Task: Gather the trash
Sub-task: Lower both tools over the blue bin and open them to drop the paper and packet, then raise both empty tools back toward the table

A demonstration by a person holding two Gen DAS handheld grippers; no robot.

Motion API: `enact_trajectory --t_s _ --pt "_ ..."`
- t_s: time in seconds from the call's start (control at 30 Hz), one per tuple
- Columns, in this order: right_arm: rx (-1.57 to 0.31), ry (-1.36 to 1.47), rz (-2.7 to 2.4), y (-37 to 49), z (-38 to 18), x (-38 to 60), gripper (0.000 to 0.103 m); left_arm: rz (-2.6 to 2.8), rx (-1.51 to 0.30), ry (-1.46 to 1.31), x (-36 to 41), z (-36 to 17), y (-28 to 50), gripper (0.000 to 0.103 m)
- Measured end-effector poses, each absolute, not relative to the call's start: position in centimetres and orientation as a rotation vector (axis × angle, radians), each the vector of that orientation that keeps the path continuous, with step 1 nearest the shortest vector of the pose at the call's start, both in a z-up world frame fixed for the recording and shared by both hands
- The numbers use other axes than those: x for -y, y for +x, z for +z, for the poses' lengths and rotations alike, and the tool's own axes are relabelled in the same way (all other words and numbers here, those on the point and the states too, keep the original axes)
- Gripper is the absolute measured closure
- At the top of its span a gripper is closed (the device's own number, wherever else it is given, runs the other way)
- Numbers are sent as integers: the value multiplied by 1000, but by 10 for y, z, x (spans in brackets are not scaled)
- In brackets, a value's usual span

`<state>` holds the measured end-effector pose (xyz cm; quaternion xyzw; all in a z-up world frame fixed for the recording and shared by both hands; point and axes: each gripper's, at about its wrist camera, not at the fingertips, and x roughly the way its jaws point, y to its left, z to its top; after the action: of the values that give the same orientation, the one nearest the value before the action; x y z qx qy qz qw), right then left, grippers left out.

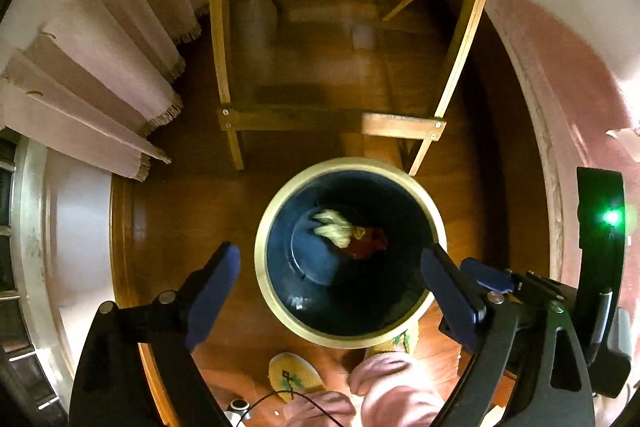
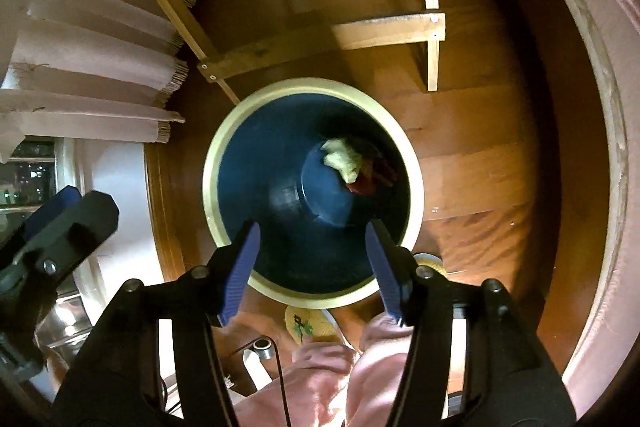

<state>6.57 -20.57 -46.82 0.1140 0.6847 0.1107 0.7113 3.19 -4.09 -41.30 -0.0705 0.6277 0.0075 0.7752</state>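
Blue pads line both grippers, and both sets of fingers stand spread apart with nothing between them. From the left wrist, the left gripper [image 1: 330, 279] hangs above a bin [image 1: 280, 307], its left pad [image 1: 212, 295] over the floor [image 1: 180, 219] beside the rim and its right pad [image 1: 448, 291] over the rim's right edge. The right gripper [image 1: 600, 267] shows at that view's right edge, black with a green light lit on it.

From the right wrist, the right gripper [image 2: 312, 267] also hangs over the bin [image 2: 212, 163], both pads inside the near arc of the cream rim. The left gripper [image 2: 56, 227] sits at the left edge of this view.

The bin is dark blue inside. On its bottom, toward the far right side, lies the trash [image 1: 340, 233]: a pale yellowish crumpled wad touching a dark red scrap [image 1: 368, 243]. The same pair shows in the right view, wad [image 2: 340, 161] and red scrap [image 2: 372, 179].

The bin stands on a brown wood floor, just in front of a wooden frame [image 1: 328, 121]. Fringed pale cloth [image 1: 100, 79] hangs to the left. Near the bottom edge are a yellow slipper [image 1: 294, 375] and pink trouser legs [image 1: 392, 387].
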Motion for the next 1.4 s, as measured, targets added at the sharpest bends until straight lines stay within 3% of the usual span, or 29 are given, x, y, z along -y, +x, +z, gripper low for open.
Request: enact_trajectory --t_s 0.37,0.87,1.4 --pt "-1494 261 263 44 -384 206 51 11 -1341 -177 31 -330 18 5" --pt "-1402 336 269 6 -223 216 51 -79 -1253 -126 27 -156 -15 3" --pt "-1180 250 295 -11 -63 200 51 -100 -1092 -8 1 15 -36 3"
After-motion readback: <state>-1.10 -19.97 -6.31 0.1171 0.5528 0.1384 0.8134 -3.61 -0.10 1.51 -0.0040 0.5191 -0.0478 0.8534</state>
